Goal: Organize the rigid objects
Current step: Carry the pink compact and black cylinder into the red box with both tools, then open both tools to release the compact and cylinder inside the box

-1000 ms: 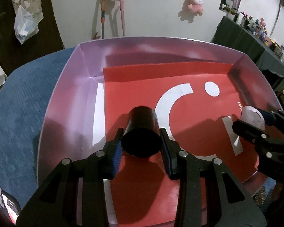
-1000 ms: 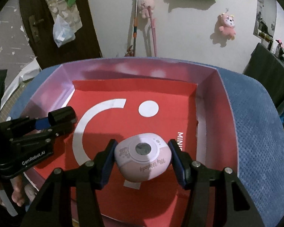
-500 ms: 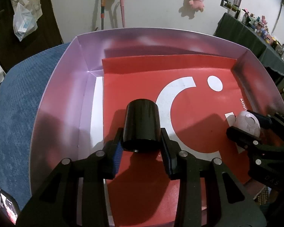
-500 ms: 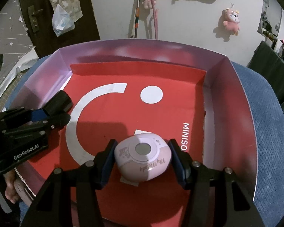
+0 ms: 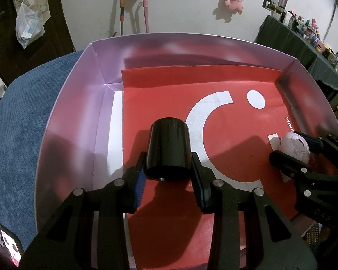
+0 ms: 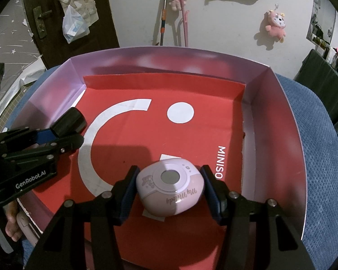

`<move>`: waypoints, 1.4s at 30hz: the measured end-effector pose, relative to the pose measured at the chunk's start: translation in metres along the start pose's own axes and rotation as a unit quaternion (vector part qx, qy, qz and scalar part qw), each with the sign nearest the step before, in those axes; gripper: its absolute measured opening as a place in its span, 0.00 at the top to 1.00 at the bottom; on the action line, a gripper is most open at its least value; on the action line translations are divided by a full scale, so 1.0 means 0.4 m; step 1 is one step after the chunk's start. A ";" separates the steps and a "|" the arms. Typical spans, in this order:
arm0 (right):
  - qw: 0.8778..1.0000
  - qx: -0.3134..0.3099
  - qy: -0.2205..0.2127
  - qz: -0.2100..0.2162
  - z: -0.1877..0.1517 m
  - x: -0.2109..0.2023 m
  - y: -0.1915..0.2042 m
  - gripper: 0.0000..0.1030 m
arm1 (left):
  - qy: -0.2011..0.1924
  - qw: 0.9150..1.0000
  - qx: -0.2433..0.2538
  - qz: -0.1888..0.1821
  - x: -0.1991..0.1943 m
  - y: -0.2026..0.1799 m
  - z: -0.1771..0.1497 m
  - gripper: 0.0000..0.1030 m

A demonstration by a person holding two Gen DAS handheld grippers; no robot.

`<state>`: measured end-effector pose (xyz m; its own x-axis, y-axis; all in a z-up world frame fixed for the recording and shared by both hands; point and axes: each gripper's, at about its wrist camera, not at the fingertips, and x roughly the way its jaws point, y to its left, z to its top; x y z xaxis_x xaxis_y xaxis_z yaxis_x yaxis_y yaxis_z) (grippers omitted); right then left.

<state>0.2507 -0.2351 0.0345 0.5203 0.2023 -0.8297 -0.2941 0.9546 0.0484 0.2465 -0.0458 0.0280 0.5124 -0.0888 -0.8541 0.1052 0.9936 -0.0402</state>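
Blue textured fabric (image 5: 22, 121) spreads under everything, and on it sits the wide box (image 5: 83, 103) with lilac walls and a red paper lining (image 5: 169, 90). Both my claws hang inside that box. Ahead of my left claw (image 5: 167, 175), between its pads, I grip a black cylinder (image 5: 169, 148), open end toward me, tipped forward over the lining and well apart from the left wall. My right claw (image 6: 170, 191) is clenched on a small pink rounded case (image 6: 169, 189), low over the red paper beside the white lettering; whether either thing touches the floor I cannot tell. I judge the step is setting both down. To do it well I would lower each until it rests flat, keep the cylinder from rolling by standing it on its end, then ease the pads apart evenly and lift straight out.
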 end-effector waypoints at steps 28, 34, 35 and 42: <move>0.999 -0.016 -0.043 0.012 -0.027 -0.089 0.019 0.34 | -0.019 1.000 0.006 0.014 -0.034 -0.021 0.002 0.40; 0.998 -0.023 -0.057 0.018 -0.046 -0.127 0.028 0.23 | -0.030 0.999 0.010 0.011 -0.060 -0.028 -0.002 0.37; 0.998 -0.024 -0.061 0.018 -0.052 -0.136 0.030 0.21 | -0.031 0.999 0.009 0.010 -0.062 -0.027 -0.002 0.34; 0.996 -0.026 -0.075 0.026 -0.073 -0.177 0.035 0.19 | -0.045 0.999 0.008 0.008 -0.094 -0.027 -0.011 0.29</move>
<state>0.1865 -0.2424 0.0777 0.6165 0.2859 -0.7336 -0.3624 0.9302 0.0580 0.2223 -0.0529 0.0581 0.5881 -0.0798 -0.8049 0.1094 0.9938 -0.0186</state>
